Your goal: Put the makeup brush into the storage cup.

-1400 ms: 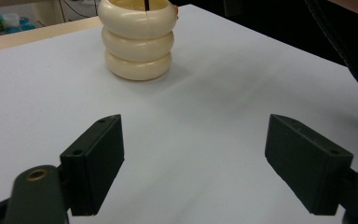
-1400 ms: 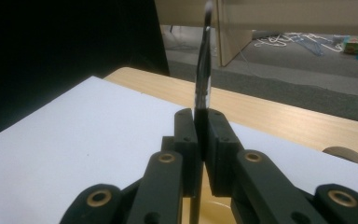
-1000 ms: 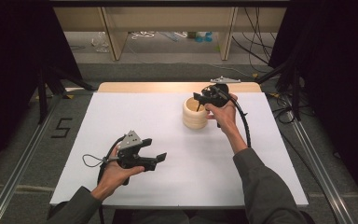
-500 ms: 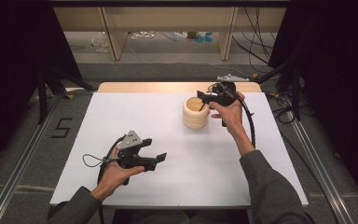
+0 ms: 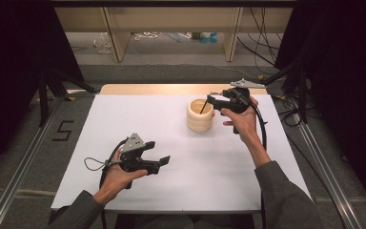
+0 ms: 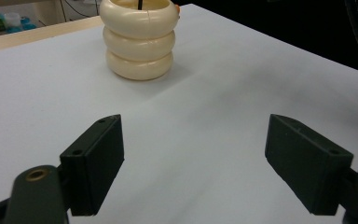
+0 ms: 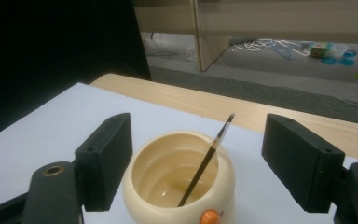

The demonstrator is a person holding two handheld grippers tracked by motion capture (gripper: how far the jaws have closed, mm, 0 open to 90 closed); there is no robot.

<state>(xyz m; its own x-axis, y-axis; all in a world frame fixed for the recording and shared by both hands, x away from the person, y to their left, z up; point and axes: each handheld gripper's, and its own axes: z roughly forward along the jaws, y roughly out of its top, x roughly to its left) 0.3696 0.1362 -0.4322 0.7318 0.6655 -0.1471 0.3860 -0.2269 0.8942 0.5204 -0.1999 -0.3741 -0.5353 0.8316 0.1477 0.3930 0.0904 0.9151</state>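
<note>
A cream ribbed pot [image 5: 199, 119] stands on the white table [image 5: 138, 114], right of centre toward the far side. A thin dark brush [image 5: 203, 106] leans inside it, tip up. My right gripper [image 5: 210, 100] hovers at the pot's right rim. Its jaws have just been opening and stand wide. In the right gripper view the brush [image 7: 206, 161] rises from the pot [image 7: 179, 186] between the pads without touching them. My left gripper [image 5: 164, 162] is held low over the near left part, open and empty. In the left gripper view the pot [image 6: 140, 44] lies ahead of my left gripper [image 6: 193, 135].
A small orange knob [image 7: 209, 217] sits on the pot's near side. A bare wooden strip [image 5: 147, 88] runs along the table's far edge. Behind it are shelf legs [image 5: 114, 33] and cables on the floor. Metal rails [image 5: 24, 167] flank the table.
The right hand and its gripper have shifted a little to the right and up from over the pot. The brush now leans free in the pot. The left gripper has stayed put.
</note>
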